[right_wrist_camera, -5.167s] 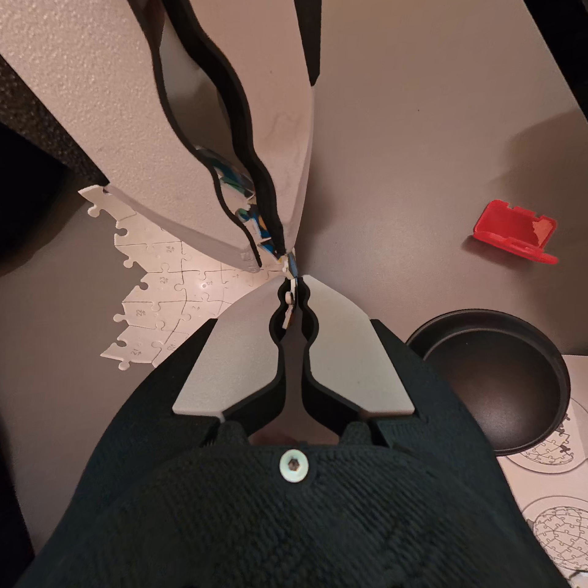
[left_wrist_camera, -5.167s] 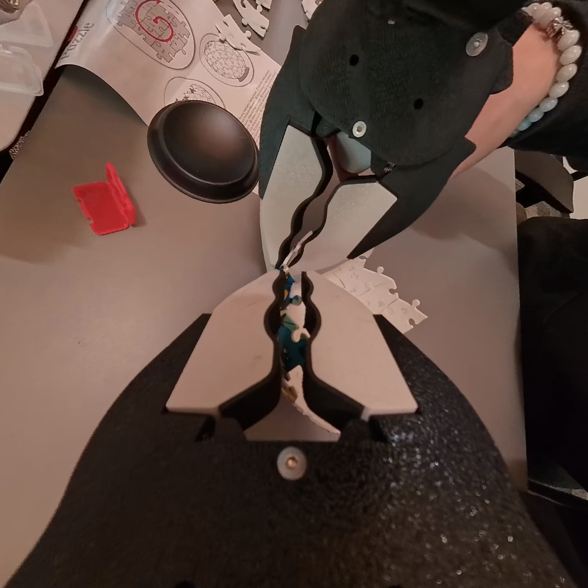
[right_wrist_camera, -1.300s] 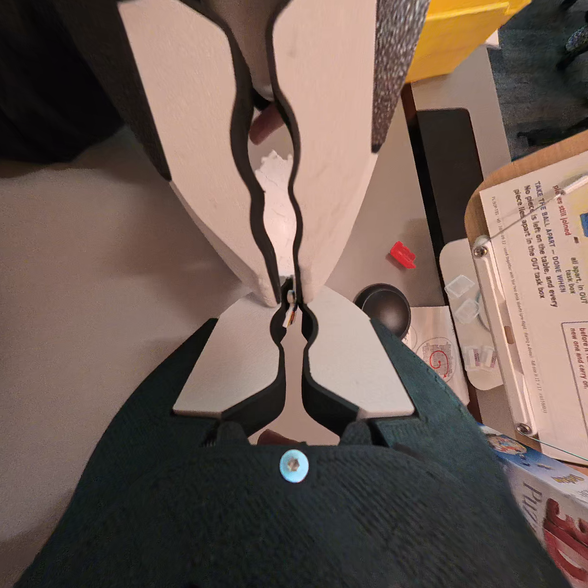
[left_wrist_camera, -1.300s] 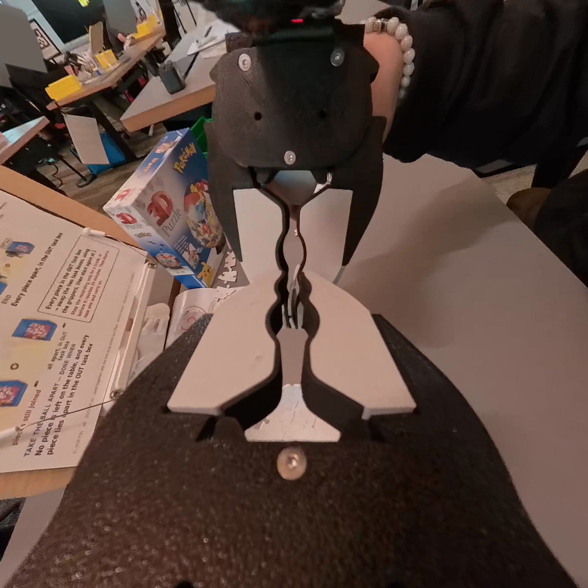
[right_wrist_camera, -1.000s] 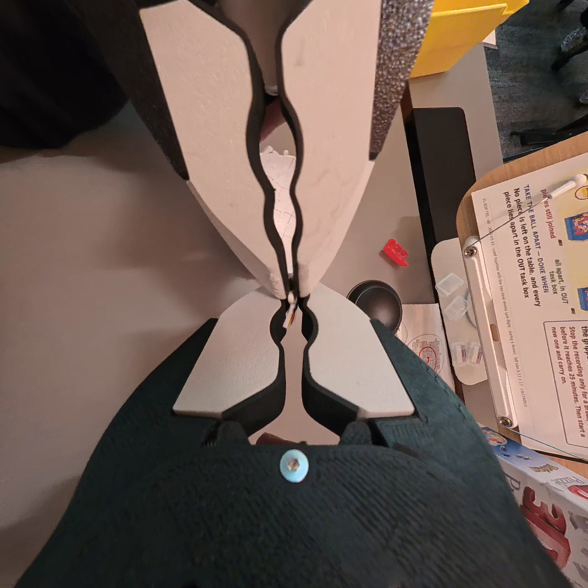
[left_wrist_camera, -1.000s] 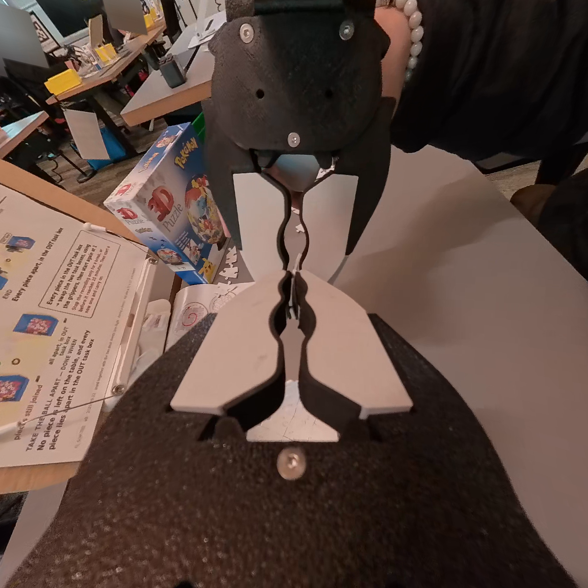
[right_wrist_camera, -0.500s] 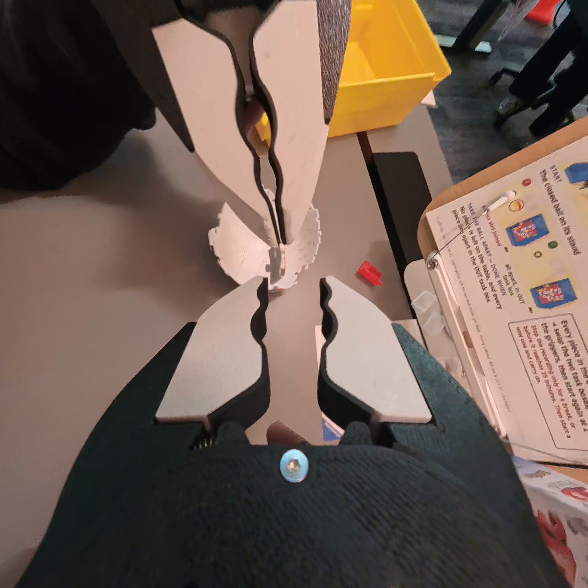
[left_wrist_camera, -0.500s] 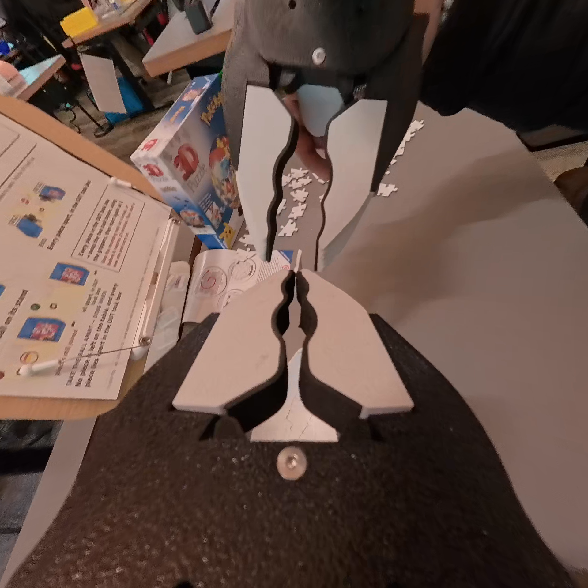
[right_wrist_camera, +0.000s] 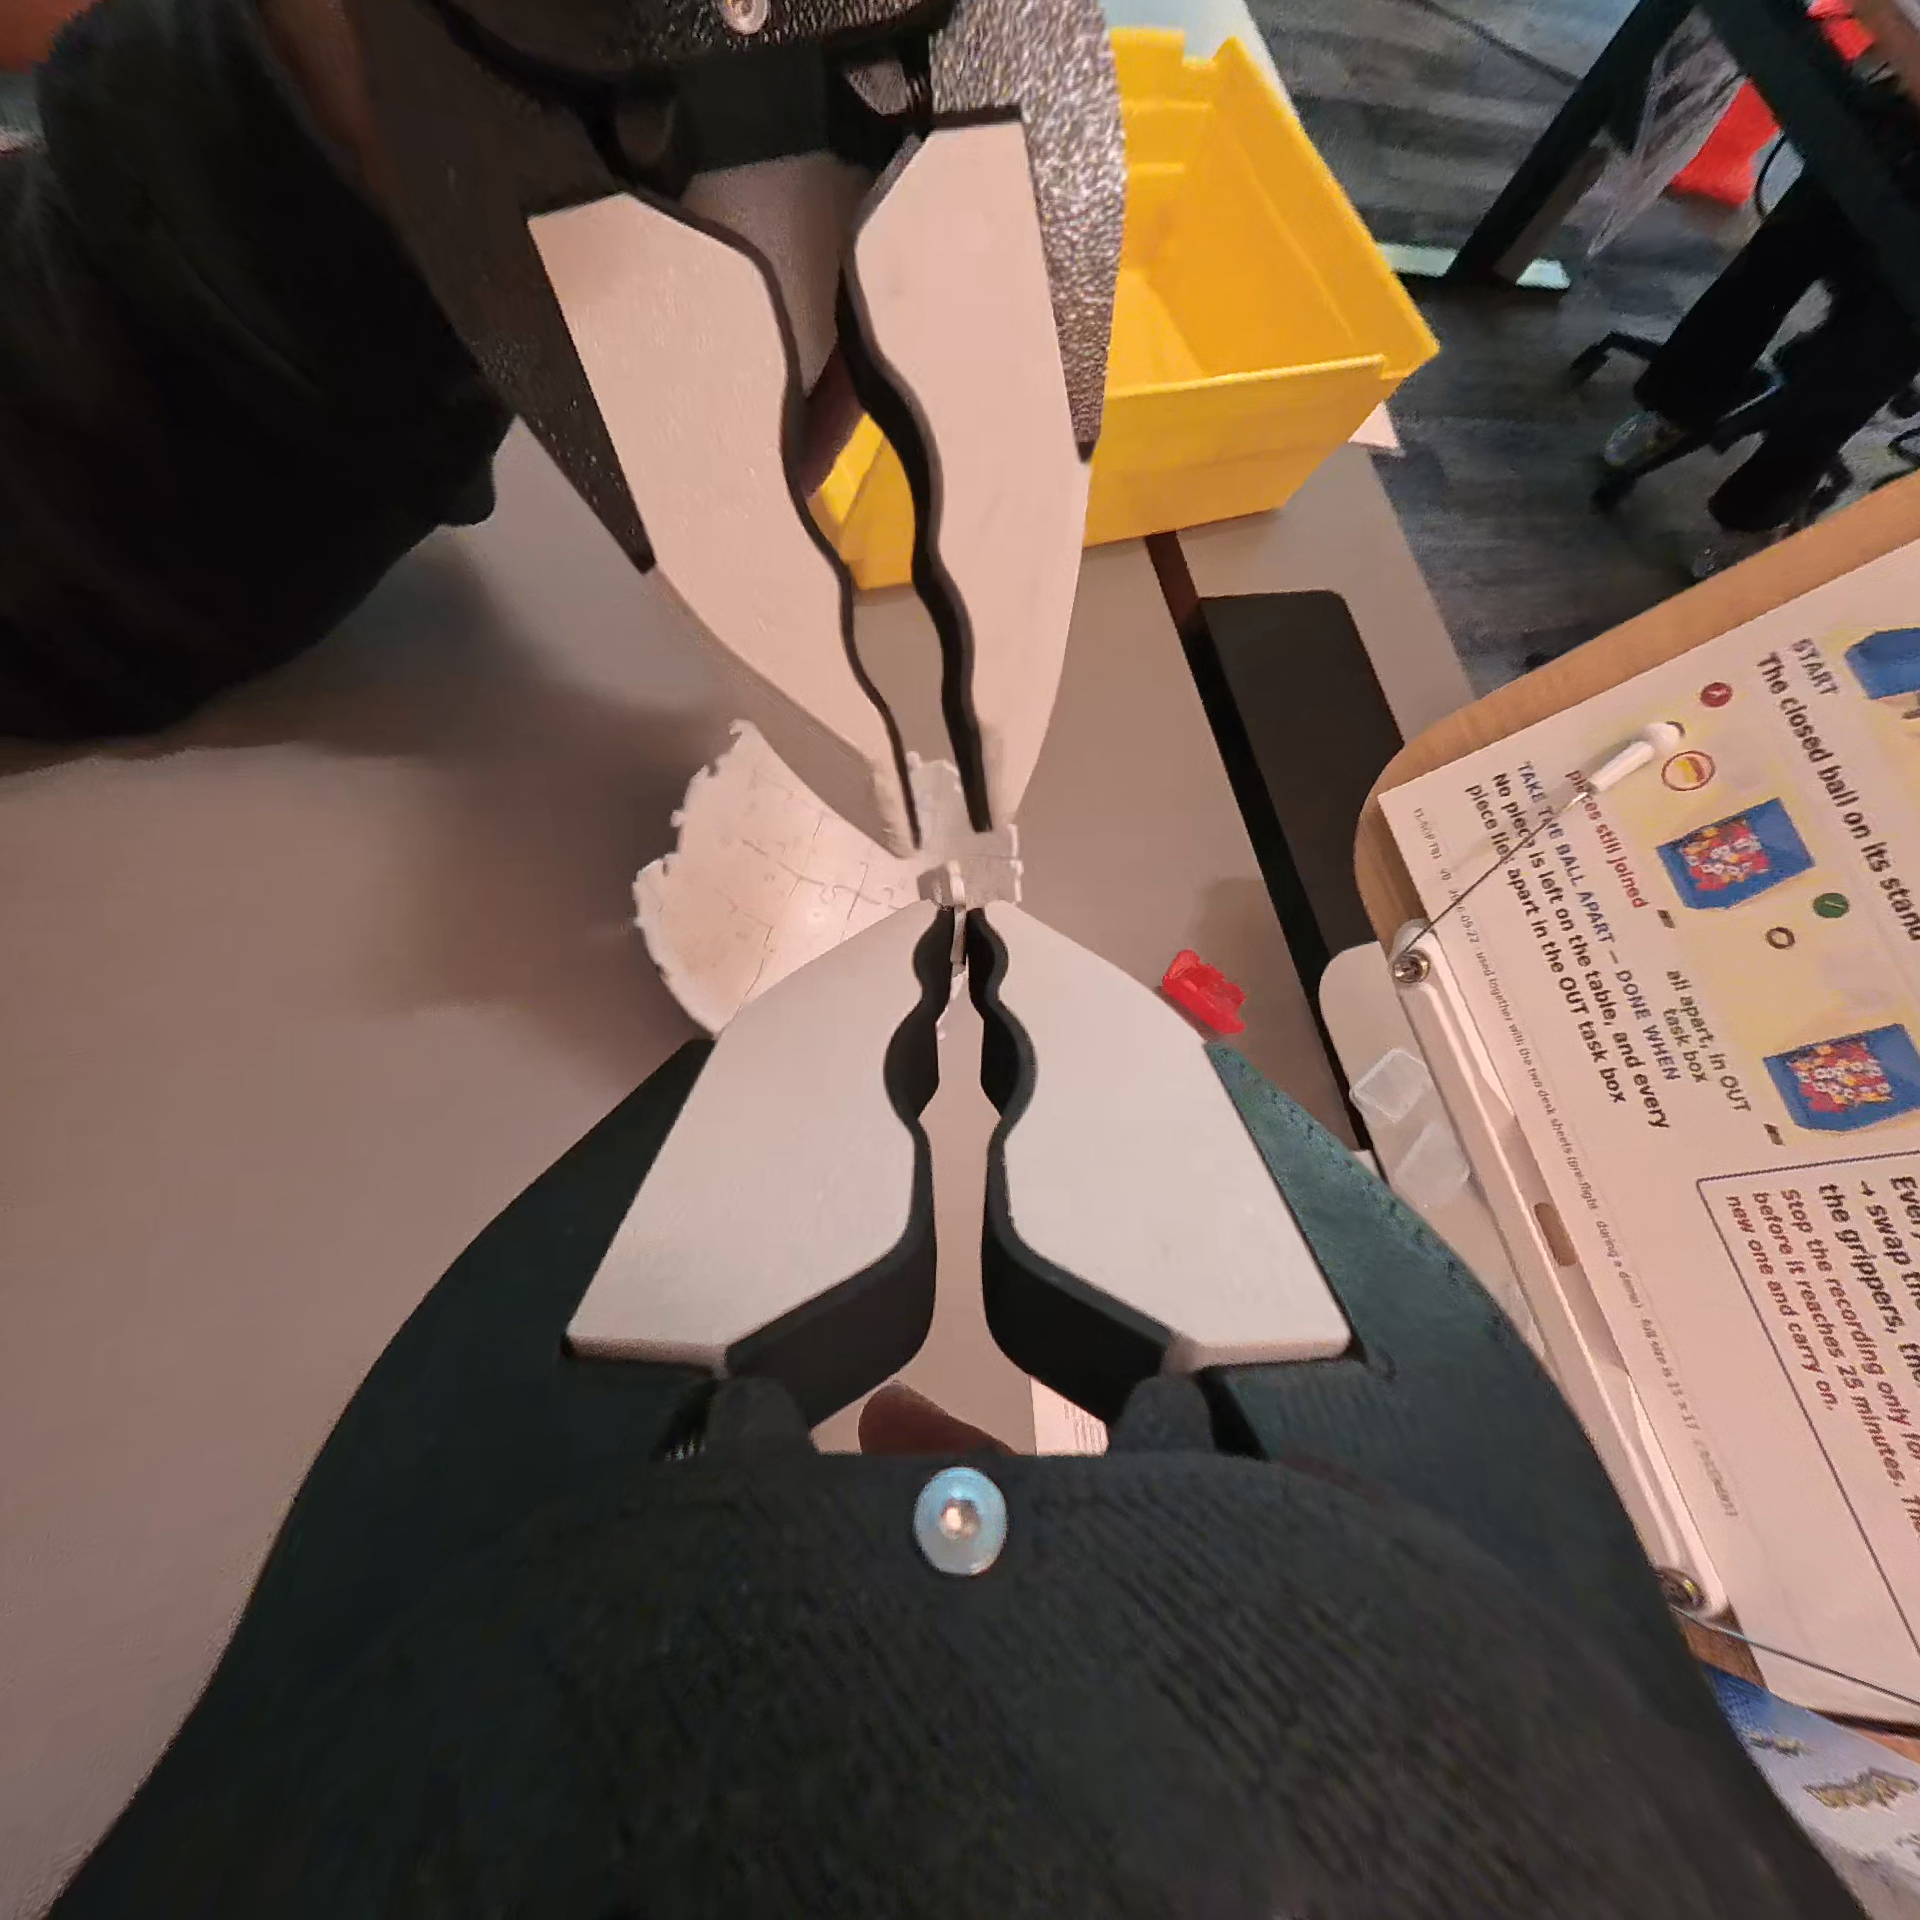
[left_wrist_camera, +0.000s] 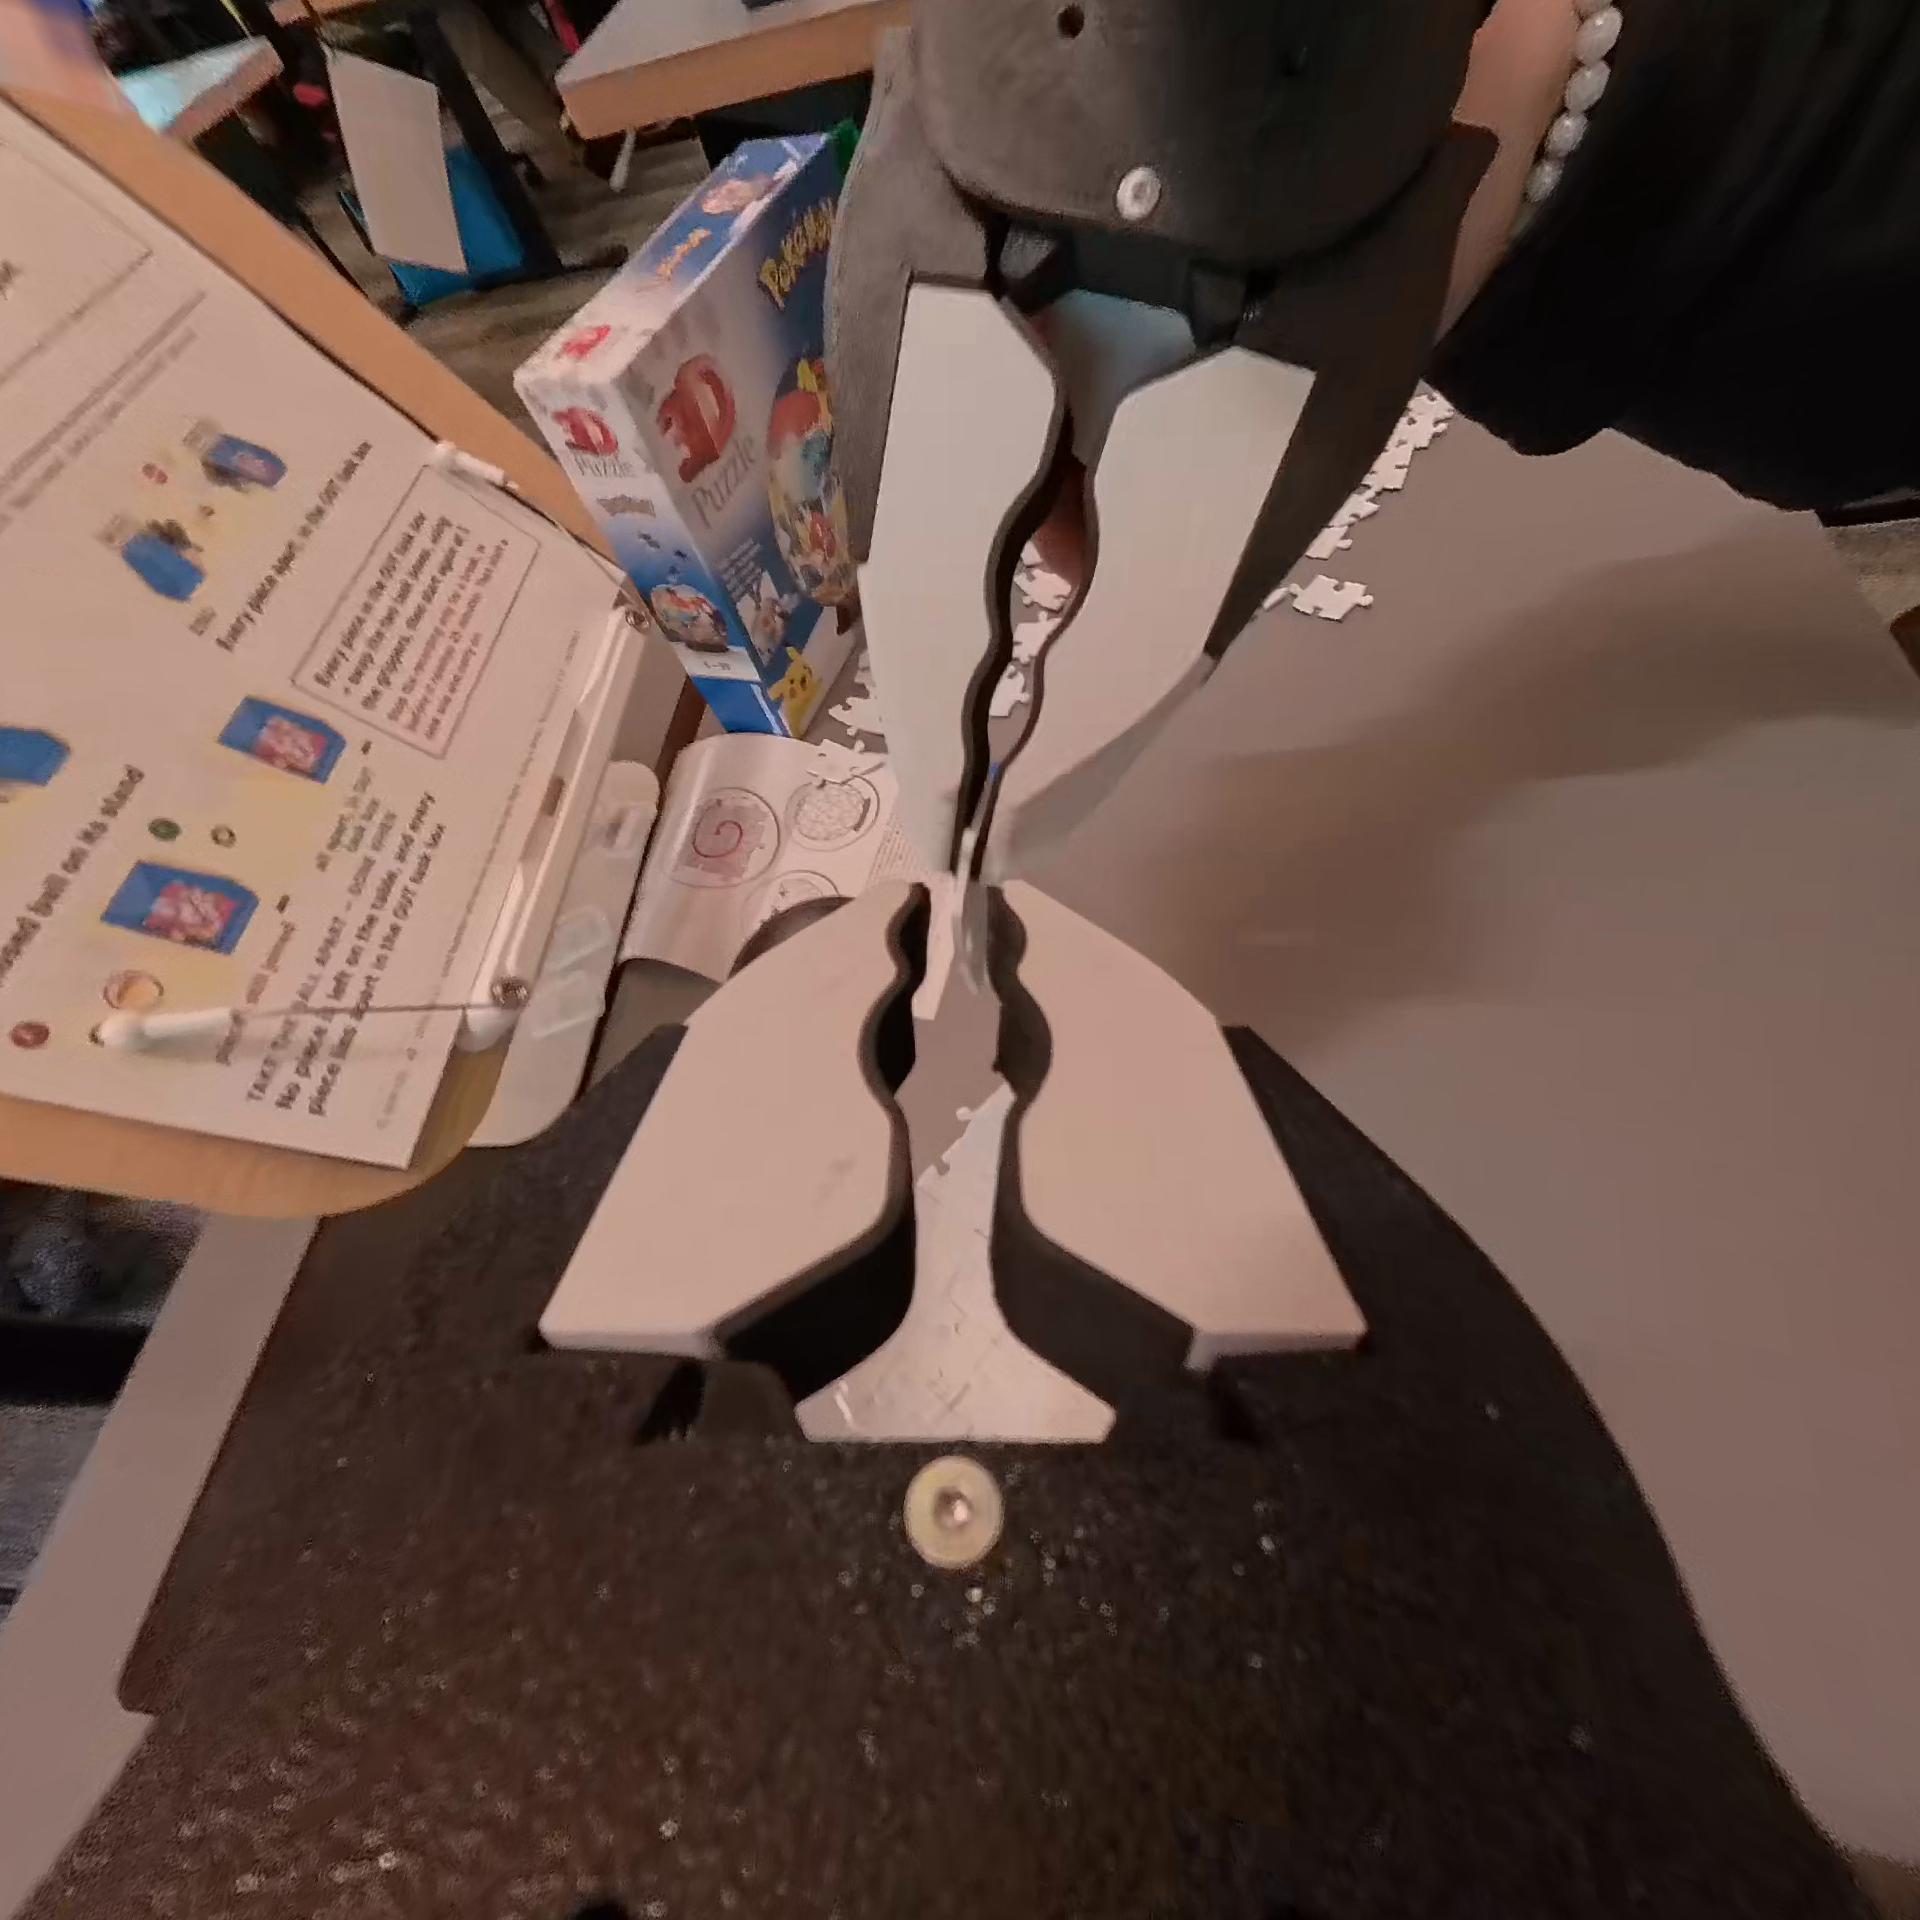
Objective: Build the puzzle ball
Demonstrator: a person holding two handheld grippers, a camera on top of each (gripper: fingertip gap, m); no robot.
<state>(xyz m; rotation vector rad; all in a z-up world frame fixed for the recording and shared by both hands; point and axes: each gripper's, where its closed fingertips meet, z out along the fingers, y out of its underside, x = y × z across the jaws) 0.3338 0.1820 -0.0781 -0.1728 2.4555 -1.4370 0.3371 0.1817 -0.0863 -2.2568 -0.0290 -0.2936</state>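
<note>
A curved white section of joined puzzle pieces (right_wrist_camera: pixel 748 894) is being held above the grey table (right_wrist_camera: pixel 260 935), its edge being pinched by the tips of the left claw (right_wrist_camera: pixel 940 831), which is reaching down from above in the right wrist view. In the left wrist view the same section (left_wrist_camera: pixel 966 1299) is being seen behind and between the left claw's (left_wrist_camera: pixel 961 935) fingers. A single small puzzle piece (right_wrist_camera: pixel 951 951) is being gripped edge-on by the right claw (right_wrist_camera: pixel 956 945), whose fingers are pressed together on it, and it is being held right against the rim of the section. In the left wrist view the right claw (left_wrist_camera: pixel 977 842) is pointing down, tip to tip with the left one.

Loose white pieces (left_wrist_camera: pixel 1330 597) are lying scattered on the table farther off. A blue puzzle box (left_wrist_camera: pixel 707 468) is standing beside an instruction leaflet (left_wrist_camera: pixel 769 831). A small red plastic part (right_wrist_camera: pixel 1205 987) is lying near a board with a printed sheet (right_wrist_camera: pixel 1714 1039), and a yellow bin (right_wrist_camera: pixel 1226 343) is sitting behind.
</note>
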